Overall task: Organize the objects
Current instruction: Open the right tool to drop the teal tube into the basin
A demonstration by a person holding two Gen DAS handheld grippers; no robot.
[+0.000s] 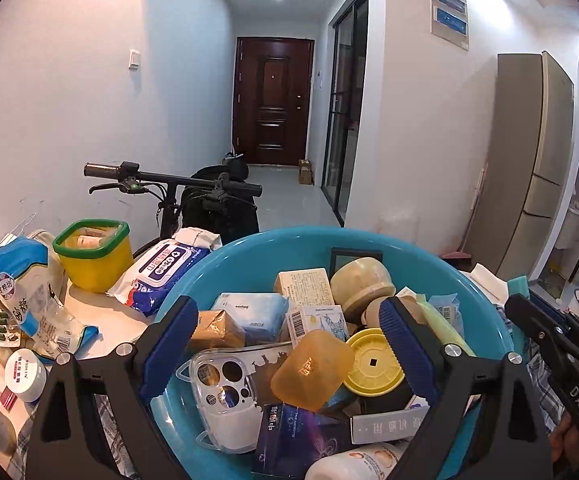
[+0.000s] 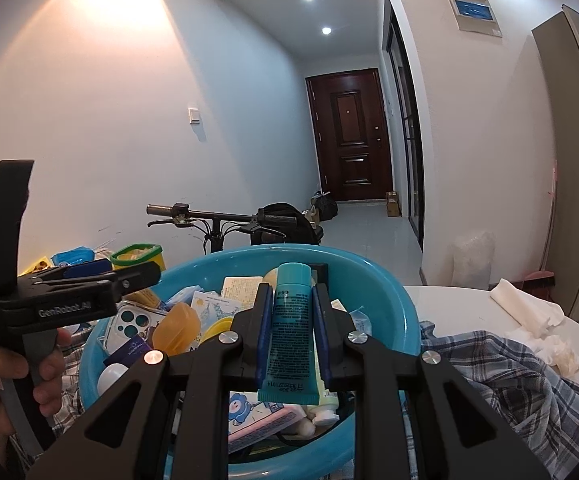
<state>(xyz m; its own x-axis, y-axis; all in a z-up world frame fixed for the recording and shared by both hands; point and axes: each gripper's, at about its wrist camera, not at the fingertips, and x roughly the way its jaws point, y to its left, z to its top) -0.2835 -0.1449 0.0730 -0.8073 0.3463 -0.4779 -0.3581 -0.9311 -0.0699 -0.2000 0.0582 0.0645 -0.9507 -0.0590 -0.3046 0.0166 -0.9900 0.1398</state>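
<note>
The right tool [image 2: 291, 330] is clamped on a teal plastic squeeze tube with black print [image 2: 290, 328]. The tube's long axis runs parallel to the tool's fingers: its cap end points forward, away from the camera, and its flat crimped end points back toward the tool body. The tube hangs directly above the round turquoise plastic basin [image 2: 389, 300], over the half of the basin nearest the right tool. The basin stands on the bench, partly on a blue-and-white checked cloth [image 2: 509, 364].

The left tool [image 1: 289, 344] stands with its fingers spread wide and holds nothing. It is poised over the near rim of the same basin [image 1: 249, 246], above a translucent orange plastic soap box [image 1: 312, 368] and a clear phone case [image 1: 225, 384].

Judgement: the right tool is nearer to any drop point. Since the tube already lies over the basin, the coming move is likely a straight descent and release.
</note>
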